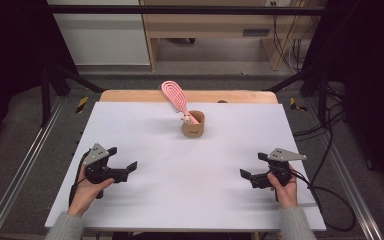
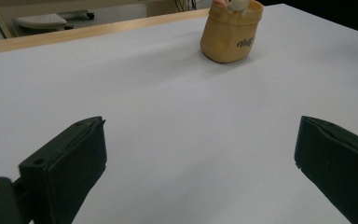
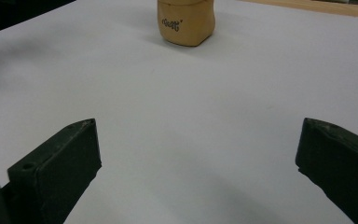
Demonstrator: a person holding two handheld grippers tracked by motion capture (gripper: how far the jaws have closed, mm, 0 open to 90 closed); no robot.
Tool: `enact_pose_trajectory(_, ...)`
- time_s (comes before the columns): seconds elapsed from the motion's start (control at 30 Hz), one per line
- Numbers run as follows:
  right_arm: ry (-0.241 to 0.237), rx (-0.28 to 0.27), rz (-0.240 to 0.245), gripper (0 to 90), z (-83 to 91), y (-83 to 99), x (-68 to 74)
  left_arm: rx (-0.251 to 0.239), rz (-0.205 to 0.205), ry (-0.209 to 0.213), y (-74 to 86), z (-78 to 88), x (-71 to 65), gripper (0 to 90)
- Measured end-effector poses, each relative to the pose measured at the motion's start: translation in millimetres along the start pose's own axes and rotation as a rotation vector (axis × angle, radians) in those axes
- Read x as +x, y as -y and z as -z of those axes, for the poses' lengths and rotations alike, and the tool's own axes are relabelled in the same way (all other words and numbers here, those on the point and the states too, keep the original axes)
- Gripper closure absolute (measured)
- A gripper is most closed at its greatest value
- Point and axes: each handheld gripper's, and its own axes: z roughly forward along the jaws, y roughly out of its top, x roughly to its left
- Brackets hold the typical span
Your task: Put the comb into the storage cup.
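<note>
fingers (image 2: 70, 168) on both grippers are spread wide, holding nothing. probably best to steady the cup (image 1: 193, 125) with one before pulling the brush (image 1: 174, 97) out.

Matt white table (image 1: 180, 195); smooth tan cup (image 1: 193, 125); pink plastic brush (image 1: 174, 96).

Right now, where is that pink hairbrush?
In the high view, the pink hairbrush stands handle-down in the small tan cup near the table's far edge, about midway across, its head leaning left and well beyond both tongs.
</note>
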Motion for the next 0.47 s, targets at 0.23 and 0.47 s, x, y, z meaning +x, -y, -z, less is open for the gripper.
enact_pose_trajectory(0.23,-0.003,0.007,-0.004,0.4,-1.3,1.0,0.3,0.024,-0.001,-0.001,14.8,2.4,7.5,2.2)
enact_pose_trajectory(0.47,-0.006,0.014,0.001,0.4,-2.9,1.9,0.9,0.03,0.002,0.01,18.7,1.7,9.4,2.2)
